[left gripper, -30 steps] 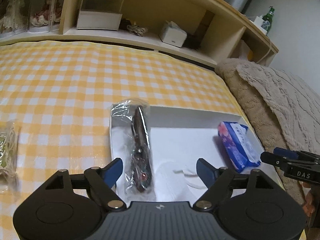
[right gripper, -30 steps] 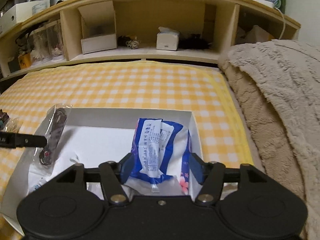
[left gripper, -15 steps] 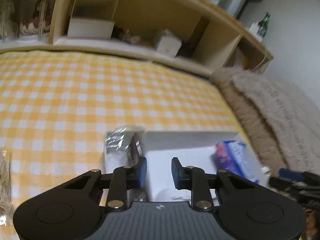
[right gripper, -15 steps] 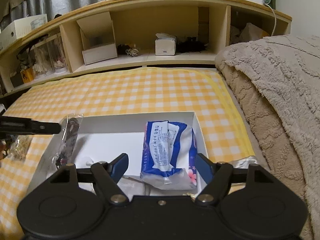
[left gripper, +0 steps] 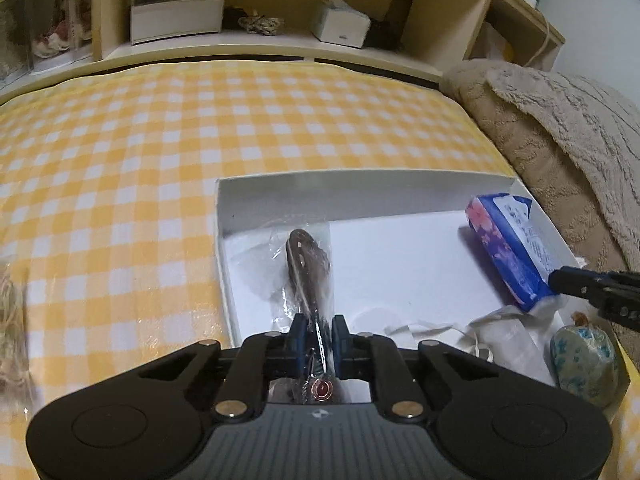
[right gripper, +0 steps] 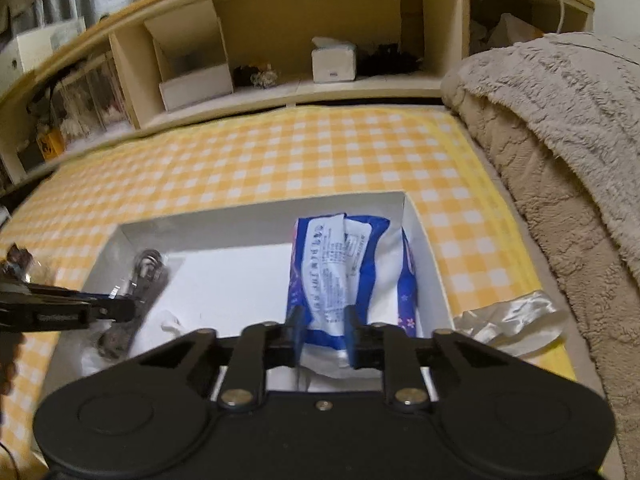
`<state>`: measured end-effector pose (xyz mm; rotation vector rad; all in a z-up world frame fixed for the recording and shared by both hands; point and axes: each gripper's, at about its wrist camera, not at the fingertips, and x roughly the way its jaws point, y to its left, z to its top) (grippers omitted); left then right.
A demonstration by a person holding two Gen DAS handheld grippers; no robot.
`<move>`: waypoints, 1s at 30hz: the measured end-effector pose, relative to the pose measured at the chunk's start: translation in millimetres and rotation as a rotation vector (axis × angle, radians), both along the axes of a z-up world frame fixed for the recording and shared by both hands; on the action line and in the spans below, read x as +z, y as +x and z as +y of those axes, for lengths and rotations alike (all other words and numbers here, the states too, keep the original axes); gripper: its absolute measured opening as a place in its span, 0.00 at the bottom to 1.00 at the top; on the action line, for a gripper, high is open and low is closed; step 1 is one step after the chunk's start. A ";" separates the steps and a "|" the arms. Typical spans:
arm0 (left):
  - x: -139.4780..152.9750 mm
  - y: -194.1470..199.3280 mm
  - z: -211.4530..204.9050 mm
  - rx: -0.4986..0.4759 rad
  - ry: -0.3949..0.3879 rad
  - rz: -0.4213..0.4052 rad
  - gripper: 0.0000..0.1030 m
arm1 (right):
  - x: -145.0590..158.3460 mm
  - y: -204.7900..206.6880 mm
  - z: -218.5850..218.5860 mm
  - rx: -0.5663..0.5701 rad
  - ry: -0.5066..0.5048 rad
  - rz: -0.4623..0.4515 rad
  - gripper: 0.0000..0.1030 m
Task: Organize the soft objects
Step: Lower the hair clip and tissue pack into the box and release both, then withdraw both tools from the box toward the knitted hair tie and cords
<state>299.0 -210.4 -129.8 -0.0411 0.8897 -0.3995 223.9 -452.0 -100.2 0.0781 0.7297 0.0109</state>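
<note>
A white shallow box [left gripper: 360, 196] lies on the yellow checked bed cover. My left gripper [left gripper: 318, 338] is shut on a dark hair piece in a clear plastic bag [left gripper: 308, 264] at the box's left side; the bag also shows in the right wrist view [right gripper: 140, 284]. My right gripper [right gripper: 322, 330] is shut on the near end of a blue tissue pack [right gripper: 340, 264] at the box's right side; the pack also shows in the left wrist view [left gripper: 512, 248].
A beige fleece blanket [right gripper: 560, 140] is piled along the right. A wooden headboard shelf [right gripper: 300, 48] holds boxes at the back. A teal patterned pouch [left gripper: 582, 364] and crumpled white wrap [right gripper: 508, 320] lie by the box's near right corner. A straw-coloured bundle [left gripper: 8, 308] lies at far left.
Both grippers have closed, the left on the bagged hair piece and the right on the tissue pack. The bagged piece now lies inside the box rather than over its left edge.
</note>
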 end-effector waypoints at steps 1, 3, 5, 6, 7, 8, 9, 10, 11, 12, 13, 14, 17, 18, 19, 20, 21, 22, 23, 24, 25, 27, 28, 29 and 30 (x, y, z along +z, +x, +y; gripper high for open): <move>1.5 -0.5 1.3 0.007 -0.008 -0.001 0.16 | -1.9 1.7 1.2 -0.006 -0.028 0.010 0.13; 5.1 -0.9 5.7 0.013 -0.023 -0.003 0.31 | -5.2 3.7 0.0 -0.040 -0.069 0.023 0.11; 9.5 -0.7 7.1 0.020 -0.044 -0.006 0.45 | -4.1 2.0 -4.5 -0.052 -0.027 0.022 0.12; 12.4 -2.4 8.2 0.022 -0.048 -0.011 0.50 | -2.2 0.2 -5.1 -0.055 -0.015 0.016 0.13; 15.9 -4.1 10.6 0.019 -0.056 -0.014 0.53 | -0.1 -2.1 -5.5 -0.053 -0.010 0.011 0.15; 19.6 -5.4 11.3 0.019 -0.059 -0.014 0.60 | 2.0 -5.1 -5.6 -0.051 -0.007 0.006 0.20; 22.9 -6.9 12.1 0.020 -0.063 -0.016 0.66 | 5.1 -8.1 -5.2 -0.051 -0.005 0.001 0.22; 27.3 -9.4 12.9 0.016 -0.069 -0.021 0.68 | 8.3 -10.7 -5.0 -0.050 -0.003 -0.004 0.25; 31.2 -11.9 13.4 0.012 -0.073 -0.026 0.72 | 11.7 -13.6 -4.9 -0.049 0.001 -0.009 0.26; 35.4 -15.0 13.8 0.010 -0.075 -0.031 0.75 | 15.5 -16.6 -4.6 -0.050 0.006 -0.014 0.27; 39.2 -18.6 12.2 0.008 -0.076 -0.035 0.76 | 20.2 -20.3 -4.7 -0.053 0.015 -0.019 0.29; 43.2 -22.3 12.0 0.006 -0.079 -0.038 0.80 | 23.8 -23.5 -5.0 -0.054 0.024 -0.025 0.31; 54.2 -32.7 12.3 -0.002 -0.084 -0.044 0.92 | 37.5 -35.8 -3.7 -0.058 0.048 -0.052 0.39; 58.1 -36.6 13.3 -0.004 -0.084 -0.047 0.95 | 42.3 -39.8 -2.7 -0.058 0.052 -0.059 0.41; 61.7 -40.9 15.0 -0.005 -0.083 -0.051 0.96 | 46.8 -43.7 -1.2 -0.056 0.055 -0.064 0.44; 65.9 -45.7 16.3 -0.006 -0.082 -0.057 0.98 | 50.9 -47.7 0.3 -0.055 0.054 -0.071 0.45; 69.8 -49.9 17.8 -0.006 -0.083 -0.063 1.00 | 55.2 -51.9 2.5 -0.054 0.051 -0.078 0.48; 73.4 -54.1 19.2 -0.007 -0.083 -0.068 1.00 | 59.3 -56.1 4.9 -0.051 0.047 -0.083 0.52; 76.6 -58.0 20.7 -0.008 -0.083 -0.072 1.00 | 62.8 -59.8 6.9 -0.048 0.045 -0.088 0.55; 79.4 -61.7 22.0 -0.009 -0.082 -0.077 1.00 | 66.7 -64.3 9.1 -0.047 0.044 -0.095 0.57; 82.1 -65.4 23.2 -0.009 -0.081 -0.080 1.00 | 70.2 -68.8 11.2 -0.046 0.045 -0.100 0.60; 87.7 -73.8 27.0 -0.011 -0.083 -0.091 1.00 | 76.4 -77.5 14.4 -0.048 0.047 -0.105 0.66; 90.4 -78.4 28.8 -0.014 -0.085 -0.097 1.00 | 79.0 -82.0 16.3 -0.050 0.046 -0.109 0.69; 92.6 -82.2 30.1 -0.017 -0.087 -0.101 1.00 | 81.5 -86.8 18.7 -0.051 0.045 -0.112 0.72; 95.0 -86.0 31.7 -0.019 -0.090 -0.106 1.00 | 83.6 -90.6 20.4 -0.052 0.043 -0.113 0.73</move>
